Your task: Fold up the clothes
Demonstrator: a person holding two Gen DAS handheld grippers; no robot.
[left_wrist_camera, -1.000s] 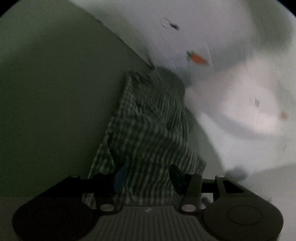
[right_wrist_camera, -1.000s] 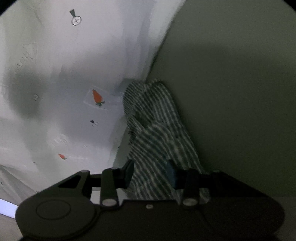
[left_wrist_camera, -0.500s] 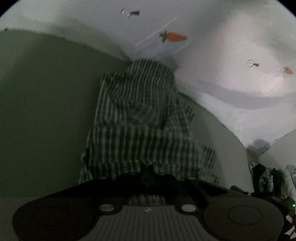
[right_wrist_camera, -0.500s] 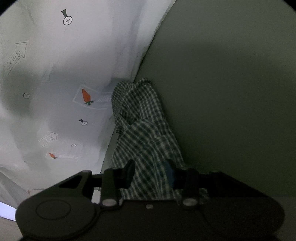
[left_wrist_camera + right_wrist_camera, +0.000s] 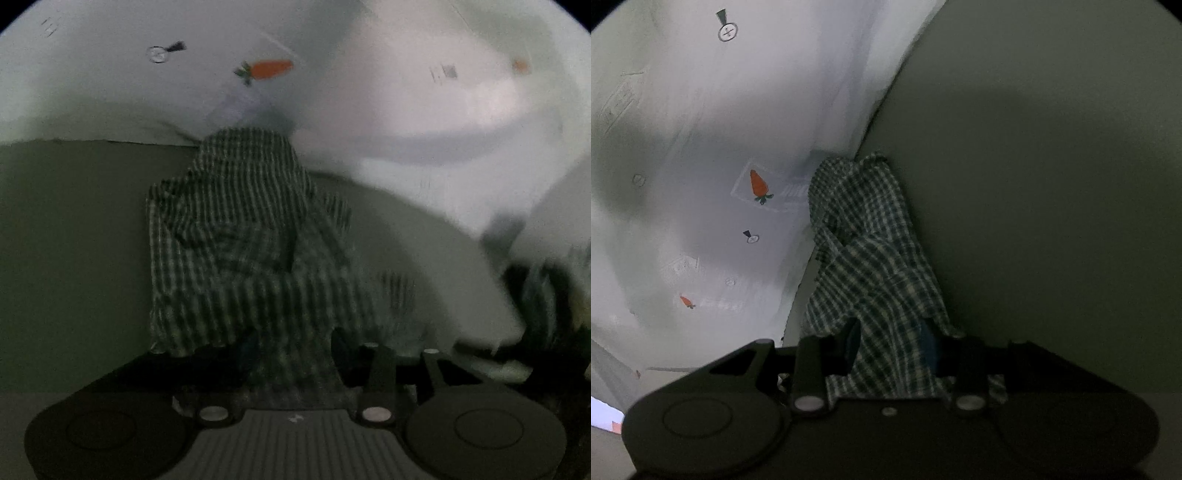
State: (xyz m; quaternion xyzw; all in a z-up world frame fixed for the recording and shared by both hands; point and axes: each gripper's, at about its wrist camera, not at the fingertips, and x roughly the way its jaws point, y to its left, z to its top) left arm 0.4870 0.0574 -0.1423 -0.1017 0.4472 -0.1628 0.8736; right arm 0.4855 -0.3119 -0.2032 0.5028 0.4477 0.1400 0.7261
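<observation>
A green-and-white checked garment (image 5: pixel 243 243) lies bunched on a dull green surface (image 5: pixel 74 258), and its near end runs up into both grippers. In the left wrist view my left gripper (image 5: pixel 293 350) has its jaws opening, with the cloth still between the fingers and the picture blurred. The same checked garment (image 5: pixel 871 266) hangs from my right gripper (image 5: pixel 890 347), which is shut on a thick fold of it. The cloth hides part of each finger.
A white sheet printed with carrots (image 5: pixel 701 147) borders the green surface (image 5: pixel 1052 184); the same white sheet (image 5: pixel 424 92) fills the far side of the left view. A dark heap of other clothes (image 5: pixel 535 295) sits at the right edge.
My left gripper shut on the checked cloth half a second ago and now stands apart again; its view has rolled and shifted. The right gripper has kept its hold and place.
</observation>
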